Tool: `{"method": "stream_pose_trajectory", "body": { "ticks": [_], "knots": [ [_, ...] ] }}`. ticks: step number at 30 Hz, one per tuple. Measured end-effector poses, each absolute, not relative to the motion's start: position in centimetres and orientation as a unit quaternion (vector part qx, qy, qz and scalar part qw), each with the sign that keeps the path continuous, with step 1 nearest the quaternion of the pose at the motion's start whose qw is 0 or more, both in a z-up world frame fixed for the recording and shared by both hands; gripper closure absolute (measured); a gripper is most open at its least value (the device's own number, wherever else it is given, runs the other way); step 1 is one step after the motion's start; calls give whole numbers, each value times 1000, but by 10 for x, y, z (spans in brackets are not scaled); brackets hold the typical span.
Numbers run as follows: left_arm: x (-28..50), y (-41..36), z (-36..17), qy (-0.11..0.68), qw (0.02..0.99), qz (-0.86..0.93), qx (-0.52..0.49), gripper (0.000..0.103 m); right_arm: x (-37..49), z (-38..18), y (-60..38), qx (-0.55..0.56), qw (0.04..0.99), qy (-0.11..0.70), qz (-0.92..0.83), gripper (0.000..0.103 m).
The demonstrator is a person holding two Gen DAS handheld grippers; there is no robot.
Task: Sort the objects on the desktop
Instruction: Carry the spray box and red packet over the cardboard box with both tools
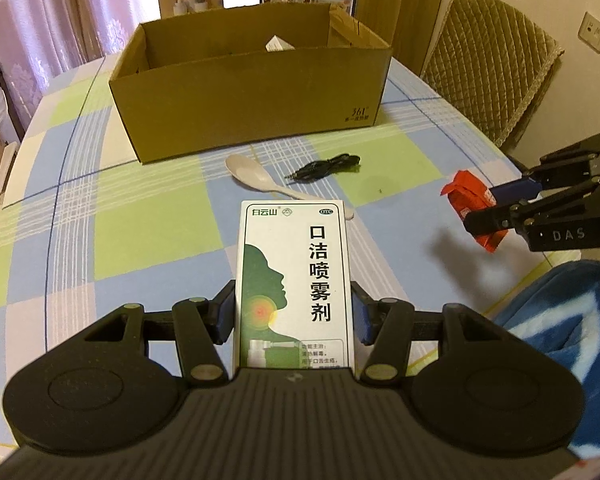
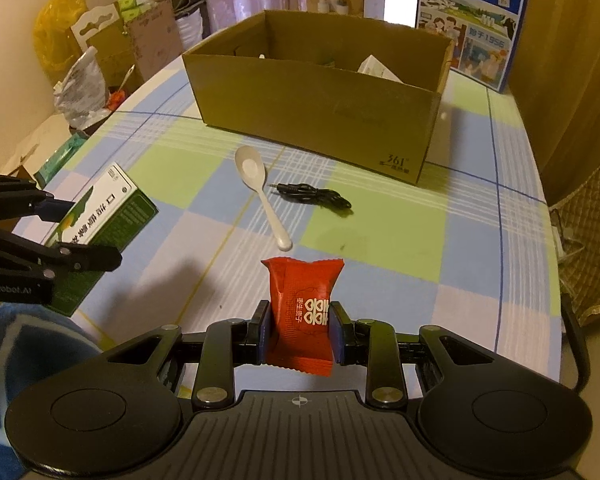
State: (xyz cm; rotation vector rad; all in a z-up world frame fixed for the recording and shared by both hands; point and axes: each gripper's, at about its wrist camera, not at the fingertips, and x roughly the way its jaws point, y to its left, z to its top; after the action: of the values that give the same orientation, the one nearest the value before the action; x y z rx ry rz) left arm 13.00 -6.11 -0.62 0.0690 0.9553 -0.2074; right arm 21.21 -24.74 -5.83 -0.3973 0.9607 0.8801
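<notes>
- Your left gripper (image 1: 294, 312) is clamped on the white-and-green medicine box (image 1: 296, 280), one pad on each long side, so the printed face stays up and the far end juts out ahead, ready to go in first.
- Your right gripper (image 2: 300, 330) is pinched on the red snack packet (image 2: 304, 308) at its lower half; the crimped top stands free above the pads, which looks like a safe hold on a soft wrapper.
- Both things hang above the checked tablecloth (image 1: 148, 216), short of the open cardboard box (image 1: 252, 80), which I judge to be the place for them.
- The medicine box is stiff, flat-sided, with dark lettering; the packet is glossy and creased.
- A white spoon (image 2: 256, 188) and a black cable (image 2: 316, 196) lie on the cloth just before the cardboard box, likely next.
</notes>
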Motion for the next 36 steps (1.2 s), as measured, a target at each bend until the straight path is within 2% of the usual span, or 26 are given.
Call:
{"method": "stream_pose_trajectory", "body": {
  "ticks": [36],
  "knots": [
    [174,-30,8,446,890,-90,13,52,258,-40,-232,-173,791,423,407,76]
  ]
}}
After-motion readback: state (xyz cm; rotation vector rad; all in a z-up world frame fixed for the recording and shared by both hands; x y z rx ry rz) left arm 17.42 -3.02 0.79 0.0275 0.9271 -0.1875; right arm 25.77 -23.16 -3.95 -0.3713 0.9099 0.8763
